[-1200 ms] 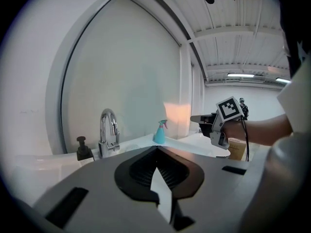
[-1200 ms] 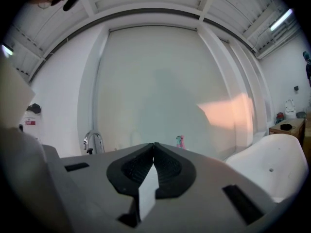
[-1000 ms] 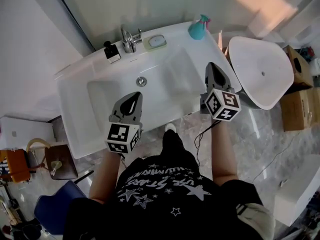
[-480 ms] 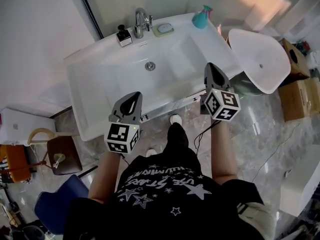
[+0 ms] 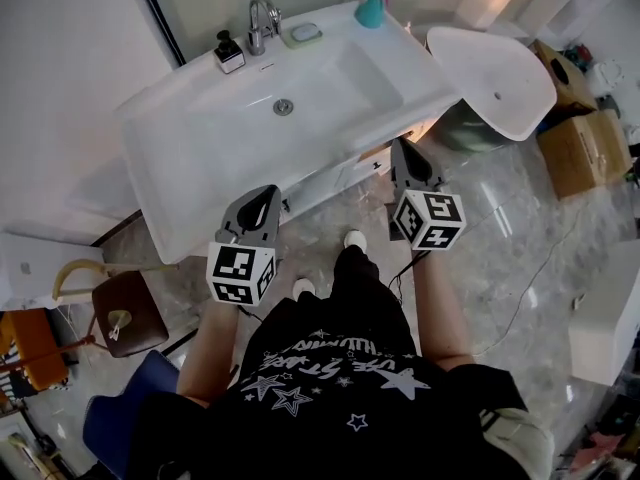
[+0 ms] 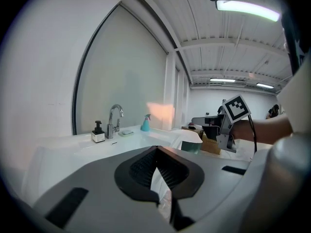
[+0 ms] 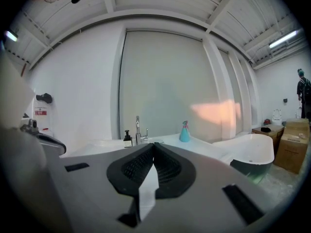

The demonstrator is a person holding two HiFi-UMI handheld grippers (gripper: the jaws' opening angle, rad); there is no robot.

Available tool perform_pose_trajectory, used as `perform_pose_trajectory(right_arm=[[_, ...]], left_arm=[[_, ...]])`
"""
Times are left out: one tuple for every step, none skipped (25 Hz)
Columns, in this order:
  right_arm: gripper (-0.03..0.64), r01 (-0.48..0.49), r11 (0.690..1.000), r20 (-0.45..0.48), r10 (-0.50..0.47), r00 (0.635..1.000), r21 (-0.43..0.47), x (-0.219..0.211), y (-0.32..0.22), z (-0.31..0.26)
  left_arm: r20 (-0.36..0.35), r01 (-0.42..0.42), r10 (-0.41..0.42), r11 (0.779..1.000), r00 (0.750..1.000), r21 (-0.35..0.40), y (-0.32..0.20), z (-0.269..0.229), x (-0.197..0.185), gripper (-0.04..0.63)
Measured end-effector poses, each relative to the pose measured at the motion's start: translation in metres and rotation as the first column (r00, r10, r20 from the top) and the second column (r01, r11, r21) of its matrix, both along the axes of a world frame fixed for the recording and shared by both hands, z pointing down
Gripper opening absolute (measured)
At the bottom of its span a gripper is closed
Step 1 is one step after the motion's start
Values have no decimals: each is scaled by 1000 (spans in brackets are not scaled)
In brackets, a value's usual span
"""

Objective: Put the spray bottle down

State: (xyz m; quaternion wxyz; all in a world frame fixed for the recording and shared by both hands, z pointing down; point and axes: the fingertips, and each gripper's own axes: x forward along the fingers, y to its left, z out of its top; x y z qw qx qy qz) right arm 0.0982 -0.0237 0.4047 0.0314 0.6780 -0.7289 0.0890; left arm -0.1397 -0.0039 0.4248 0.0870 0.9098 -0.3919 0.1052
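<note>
Spray bottle [image 5: 371, 8] is standing upright on the far right corner of the white counter [image 5: 180, 138], teal and all on its own, well apart from both of my grippers. Left gripper [image 5: 270, 194] is by the counter's front edge, and its jaws are pressed together at the tips with nothing caught between them (the left gripper view shows the ribbed pads meeting cleanly). Right gripper [image 5: 402, 150] is by the same front edge further along to the right, jaws likewise closed tight and empty, pointing towards the back wall. Looking along either gripper, the bottle sits at the back of the counter against the pale wall panel, to the right of the faucet [image 5: 260, 18]. Beside the faucet on its left is a small dark-capped soap pump [image 5: 228, 51], and just to its right a soap dish [image 5: 304, 34] with a pale bar in it. The drain [image 5: 284, 107] shows in the middle of the sunken basin. Off to the right of the counter a white tub [image 5: 495, 68] sits tilted, with a cardboard box [image 5: 580, 148] beyond it on the marbled floor [image 5: 500, 248]. Down at my left, a brown stool [image 5: 125, 313] stands beside the counter.
</note>
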Motion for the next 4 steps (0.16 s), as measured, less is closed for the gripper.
perform_pose_trajectory(right_arm=[[12, 0, 1000, 0, 0, 1000, -4, -1, 6, 2], [12, 0, 1000, 1, 0, 1000, -8, 0, 12, 4], [12, 0, 1000, 0, 0, 1000, -10, 0, 17, 5], [12, 0, 1000, 0, 0, 1000, -12, 0, 23, 7]], left_arm=[[-2, -1, 1, 1000, 1000, -2, 4, 1, 1, 15], [-3, -3, 3, 1000, 1000, -4, 8, 2, 2, 15], [-4, -4, 4, 1000, 1000, -6, 12, 2, 4, 15], [-5, -5, 5, 1000, 1000, -7, 16, 3, 5, 15]])
